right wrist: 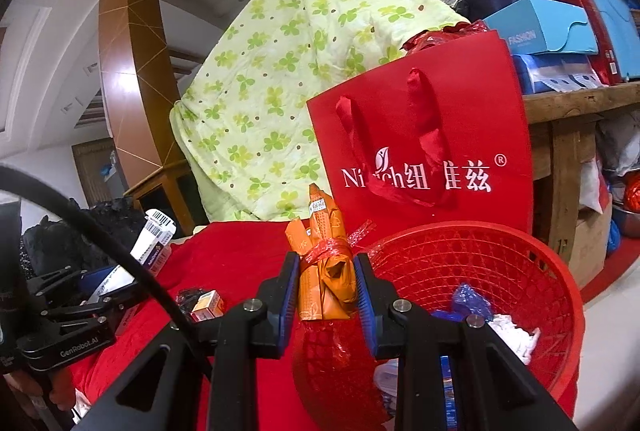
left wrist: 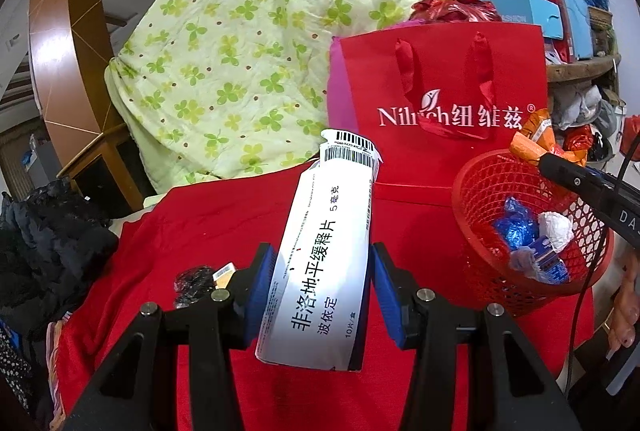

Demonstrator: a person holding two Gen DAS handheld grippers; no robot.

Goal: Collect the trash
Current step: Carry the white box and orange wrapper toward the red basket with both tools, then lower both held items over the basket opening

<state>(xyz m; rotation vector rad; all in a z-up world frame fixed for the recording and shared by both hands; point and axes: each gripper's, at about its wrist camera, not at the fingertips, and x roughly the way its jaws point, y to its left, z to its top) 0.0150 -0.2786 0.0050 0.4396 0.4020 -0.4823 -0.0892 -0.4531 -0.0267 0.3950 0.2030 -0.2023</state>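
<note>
My left gripper (left wrist: 322,285) is shut on a flattened white medicine box (left wrist: 326,251) with black Chinese print, held above the red cloth (left wrist: 200,231), left of the red mesh basket (left wrist: 480,199). My right gripper (right wrist: 326,291) is shut on an orange wrapper bundle (right wrist: 326,263) tied with red ribbon, held at the near left rim of the basket (right wrist: 520,263). The basket holds blue and white crumpled trash (left wrist: 532,231). The bundle also shows in the left wrist view (left wrist: 536,141).
A red Nilrich gift bag (left wrist: 440,79) stands behind the basket. A green clover quilt (left wrist: 248,43) is heaped behind the cloth. A black wrapper and small box (right wrist: 200,301) lie on the cloth. Dark clothing (left wrist: 44,231) lies left; boxes crowd a shelf at right.
</note>
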